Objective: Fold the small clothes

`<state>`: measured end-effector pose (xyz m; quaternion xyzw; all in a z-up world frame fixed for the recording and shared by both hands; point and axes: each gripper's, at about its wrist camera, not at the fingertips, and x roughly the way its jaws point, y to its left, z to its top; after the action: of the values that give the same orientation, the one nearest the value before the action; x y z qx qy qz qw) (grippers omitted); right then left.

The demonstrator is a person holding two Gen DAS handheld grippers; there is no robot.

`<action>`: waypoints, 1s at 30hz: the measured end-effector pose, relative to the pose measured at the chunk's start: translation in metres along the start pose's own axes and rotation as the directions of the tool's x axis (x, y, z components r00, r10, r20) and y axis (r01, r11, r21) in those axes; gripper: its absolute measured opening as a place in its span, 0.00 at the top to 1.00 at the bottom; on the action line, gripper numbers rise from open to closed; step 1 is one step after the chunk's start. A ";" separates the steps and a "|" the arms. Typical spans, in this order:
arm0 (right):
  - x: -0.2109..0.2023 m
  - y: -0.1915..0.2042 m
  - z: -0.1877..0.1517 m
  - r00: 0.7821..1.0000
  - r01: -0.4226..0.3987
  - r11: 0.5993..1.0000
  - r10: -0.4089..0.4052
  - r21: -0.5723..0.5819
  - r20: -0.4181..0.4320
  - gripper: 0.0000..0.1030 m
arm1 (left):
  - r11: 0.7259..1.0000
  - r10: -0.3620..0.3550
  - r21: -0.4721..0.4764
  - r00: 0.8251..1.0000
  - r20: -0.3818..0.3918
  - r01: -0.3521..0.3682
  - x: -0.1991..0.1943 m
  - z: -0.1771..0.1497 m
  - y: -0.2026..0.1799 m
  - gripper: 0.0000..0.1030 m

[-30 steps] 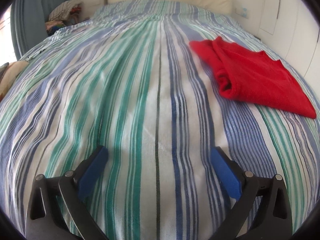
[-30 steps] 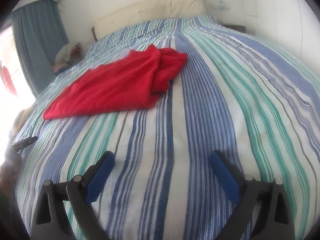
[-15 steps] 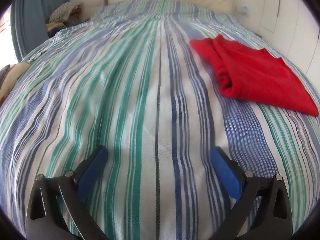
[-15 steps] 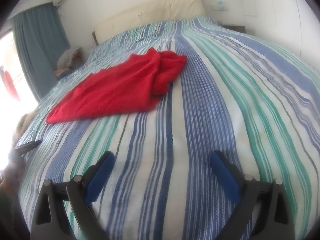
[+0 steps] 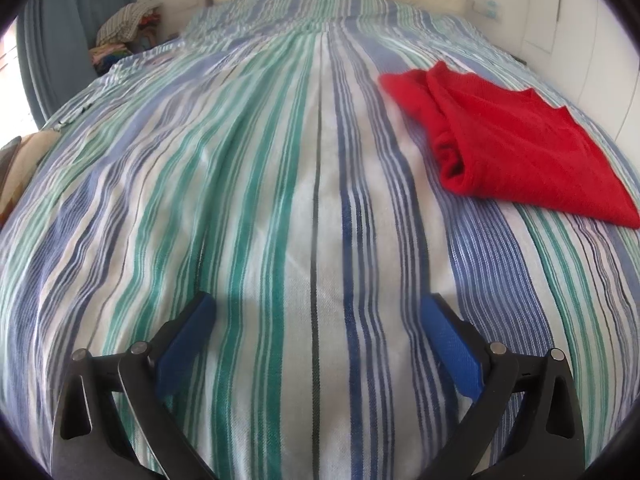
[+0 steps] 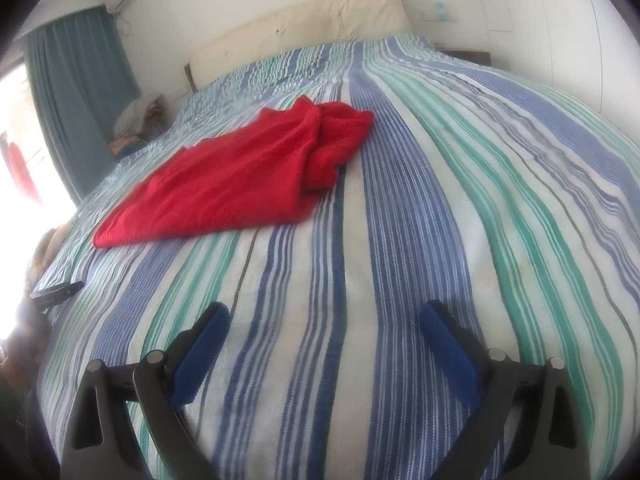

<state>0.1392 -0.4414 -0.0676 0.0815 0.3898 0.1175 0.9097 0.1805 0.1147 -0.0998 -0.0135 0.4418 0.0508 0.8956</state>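
Observation:
A red knitted garment [image 5: 508, 140] lies folded over on the striped bedspread [image 5: 280, 184], at the upper right in the left wrist view. In the right wrist view it [image 6: 240, 176] lies at the upper left, with a bunched part at its far right end. My left gripper [image 5: 318, 304] is open and empty, low over the bedspread, well short and left of the garment. My right gripper [image 6: 324, 312] is open and empty, over the bedspread [image 6: 440, 208], short and right of the garment.
A cream headboard [image 6: 304, 24] stands at the far end of the bed. A pile of clothes [image 5: 128, 28] sits beside the bed by the blue curtain [image 6: 80, 92]. A dark device [image 6: 56, 292] lies at the bed's left edge. White wall panels stand on the right.
Both grippers have drawn back and risen a little, so the garment looks slightly farther and higher in both views. The garment has not moved. Both grippers stay open.

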 end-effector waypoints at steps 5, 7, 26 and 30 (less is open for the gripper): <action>-0.001 -0.002 -0.001 1.000 -0.012 1.000 0.012 0.010 0.001 0.07 | 0.999 0.042 0.027 0.997 0.070 -0.044 -0.014 0.020 0.016 0.01; -0.001 -0.001 0.000 1.000 -0.008 1.000 0.008 0.008 -0.002 0.07 | 0.996 0.078 0.036 0.996 0.038 -0.079 0.003 0.017 0.026 0.01; 0.099 -0.010 0.126 0.982 -0.057 0.937 0.114 0.344 -0.148 0.44 | 0.999 -0.002 -0.051 0.999 0.051 0.004 0.020 0.001 0.045 0.00; 0.113 0.008 0.125 0.984 0.023 0.941 0.038 0.336 -0.174 0.87 | 0.999 -0.002 -0.052 0.999 0.053 0.005 0.020 0.001 0.046 0.00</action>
<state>0.3046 -0.4097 -0.0579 0.2265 0.4834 0.0592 0.8435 0.1886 0.1623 -0.1138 -0.0362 0.4164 0.0611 0.9064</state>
